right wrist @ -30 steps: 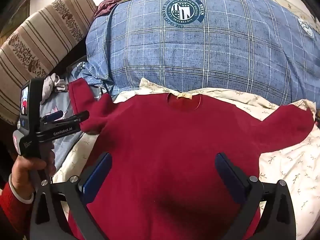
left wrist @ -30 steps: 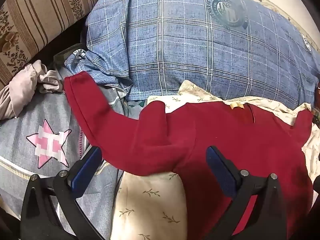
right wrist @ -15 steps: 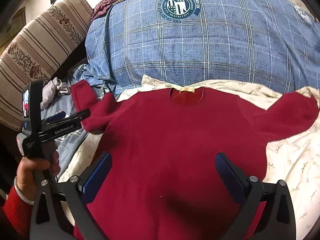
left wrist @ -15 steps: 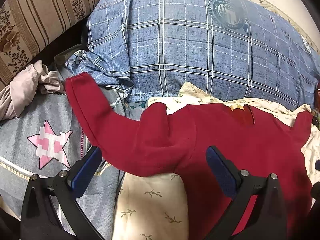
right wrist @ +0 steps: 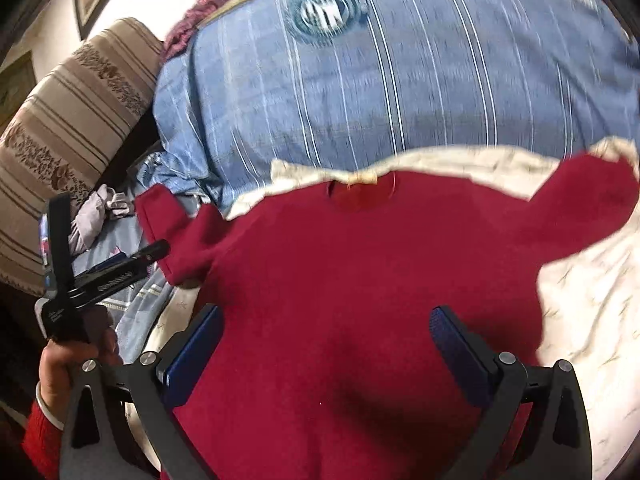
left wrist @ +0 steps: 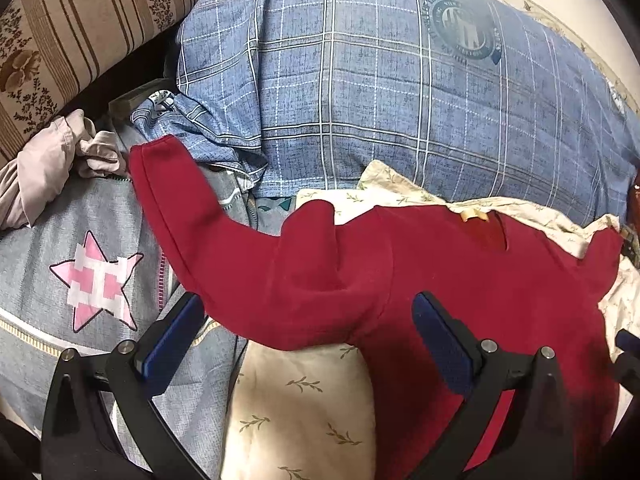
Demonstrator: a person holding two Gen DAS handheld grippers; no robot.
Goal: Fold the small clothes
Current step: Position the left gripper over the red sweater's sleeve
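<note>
A small dark red sweater point(right wrist: 360, 288) lies flat, front up, on a cream leaf-print sheet point(right wrist: 592, 304), neck toward the far side. Its left sleeve point(left wrist: 180, 208) stretches out over a grey star-print cover; its right sleeve point(right wrist: 580, 208) points to the far right. My left gripper point(left wrist: 308, 336) hovers open above the left underarm of the red sweater point(left wrist: 480, 280), nothing between its blue pads. My right gripper point(right wrist: 326, 344) is open above the sweater's body, empty. In the right wrist view the left gripper tool point(right wrist: 100, 276) is held by a hand at the left.
A big blue plaid quilt point(left wrist: 380, 92) bulges behind the sweater. A striped brown cushion point(left wrist: 72, 28) stands at far left with a crumpled pale garment point(left wrist: 44, 168) below it. The grey cover with a pink star point(left wrist: 96, 280) lies left of the sheet.
The right gripper's view has dropped and moved forward over the sweater, now blurred by motion. The left gripper has barely moved. Both stay open.
</note>
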